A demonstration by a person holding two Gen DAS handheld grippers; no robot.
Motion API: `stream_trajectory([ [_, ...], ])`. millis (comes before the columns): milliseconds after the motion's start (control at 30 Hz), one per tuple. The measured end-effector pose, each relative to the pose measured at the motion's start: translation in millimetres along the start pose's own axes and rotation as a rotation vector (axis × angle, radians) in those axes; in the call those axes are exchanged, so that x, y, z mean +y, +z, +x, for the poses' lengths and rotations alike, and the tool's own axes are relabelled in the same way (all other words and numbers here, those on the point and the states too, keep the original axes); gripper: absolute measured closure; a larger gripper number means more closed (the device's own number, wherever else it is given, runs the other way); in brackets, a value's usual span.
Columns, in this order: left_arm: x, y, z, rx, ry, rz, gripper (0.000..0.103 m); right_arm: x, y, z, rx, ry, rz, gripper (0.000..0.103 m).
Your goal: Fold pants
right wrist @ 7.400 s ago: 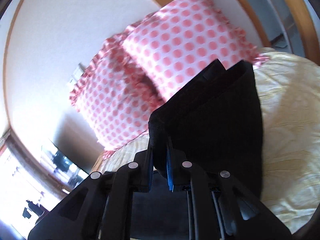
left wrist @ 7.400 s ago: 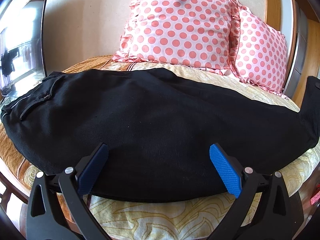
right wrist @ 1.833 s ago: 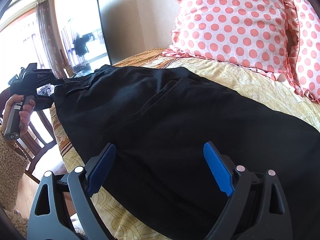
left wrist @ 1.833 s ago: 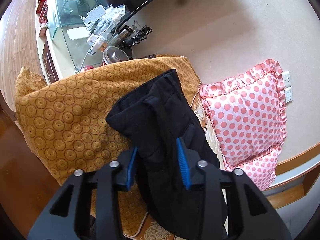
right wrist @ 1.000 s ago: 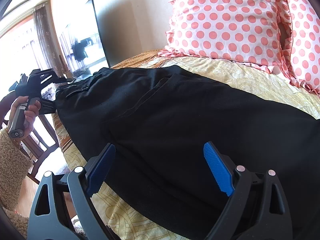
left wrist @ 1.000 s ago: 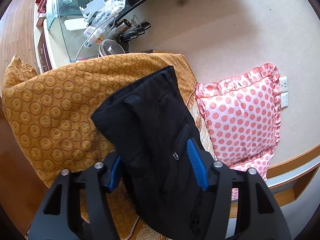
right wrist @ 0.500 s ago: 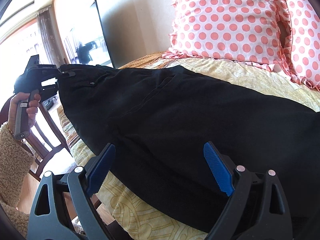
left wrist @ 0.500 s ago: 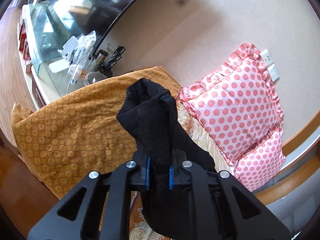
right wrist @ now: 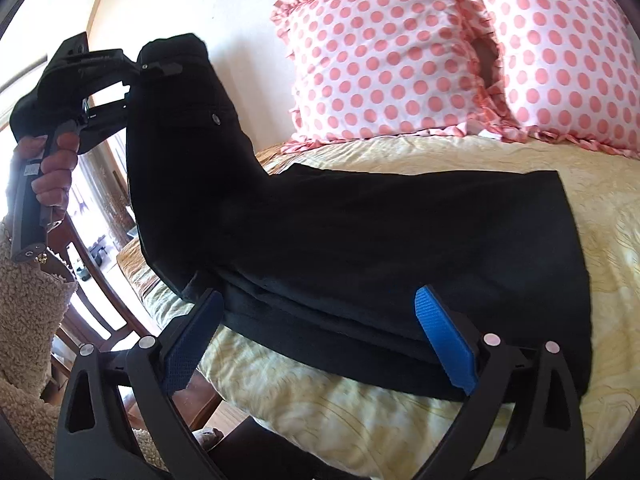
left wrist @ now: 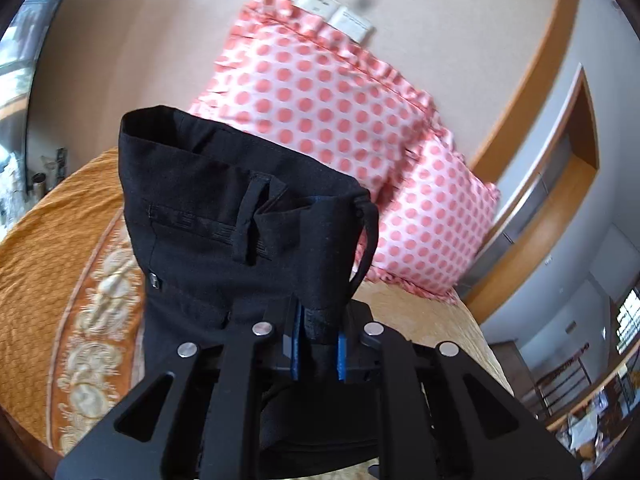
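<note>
waistband raised off the bed

black pants [right wrist: 380, 240] lying along the near edge of the bed [right wrist: 600, 184], waist end lifted at the left side. clenched on the waistband, left gripper [left wrist: 316, 350]; spread wide and grasping nothing, right gripper [right wrist: 320, 344]. behind, two polka-dot pillows [right wrist: 384, 48] against a cream wall [left wrist: 440, 20].

Sunlit bedroom [right wrist: 400, 412], polka-dot pillows [right wrist: 384, 52]
</note>
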State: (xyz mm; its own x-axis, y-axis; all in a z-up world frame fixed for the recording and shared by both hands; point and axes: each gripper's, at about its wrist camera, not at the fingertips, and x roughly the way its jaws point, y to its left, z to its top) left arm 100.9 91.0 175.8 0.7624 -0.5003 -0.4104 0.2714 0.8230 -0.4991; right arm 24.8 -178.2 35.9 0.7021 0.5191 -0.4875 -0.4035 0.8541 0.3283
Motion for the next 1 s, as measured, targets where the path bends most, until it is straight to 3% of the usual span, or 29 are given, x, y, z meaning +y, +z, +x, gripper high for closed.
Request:
stream_trajectory([
  [167,-76.3,-39.3,67.7,0.117,-0.142,0.085,0.091,-38.5,-15.3,-36.9,-0.041,-0.037,0.094,0.004],
  [267,-100.5,-91.4,123.2,0.285,-0.184,0.094,0.091,-57.1,-23.2,-55.2,-0.055,-0.071,0.131,0.004],
  [367,-105.3,-143.1,169.8,0.459,-0.166,0.096,0.091,-71.3,-28.8,-69.7,-0.074,-0.087,0.158,0.003],
  [433,-106.7,-155.9,175.4,0.453,-0.153,0.115,0.091,-81.1,-31.0,-77.5,-0.09,-0.112,0.173,0.002],
  [667,-132.5,-135.7,139.3,0.292,-0.182,0.195,0.091,-110.6,-34.3,-91.3,-0.142,-0.134,0.261,0.002],
  [767,-142.0,-151.2,151.5,0.342,-0.185,0.246,0.091,-114.3,-36.2,-90.2,-0.139,-0.154,0.27,0.002],
  [867,-133.7,-172.0,168.9,0.422,-0.168,0.235,0.09,-115.2,-36.6,-93.0,-0.14,-0.168,0.271,0.002],
  [1000,-130.9,-173.9,164.6,0.406,-0.174,0.236,0.087,-110.1,-30.7,-99.7,-0.153,-0.218,0.228,0.002],
])
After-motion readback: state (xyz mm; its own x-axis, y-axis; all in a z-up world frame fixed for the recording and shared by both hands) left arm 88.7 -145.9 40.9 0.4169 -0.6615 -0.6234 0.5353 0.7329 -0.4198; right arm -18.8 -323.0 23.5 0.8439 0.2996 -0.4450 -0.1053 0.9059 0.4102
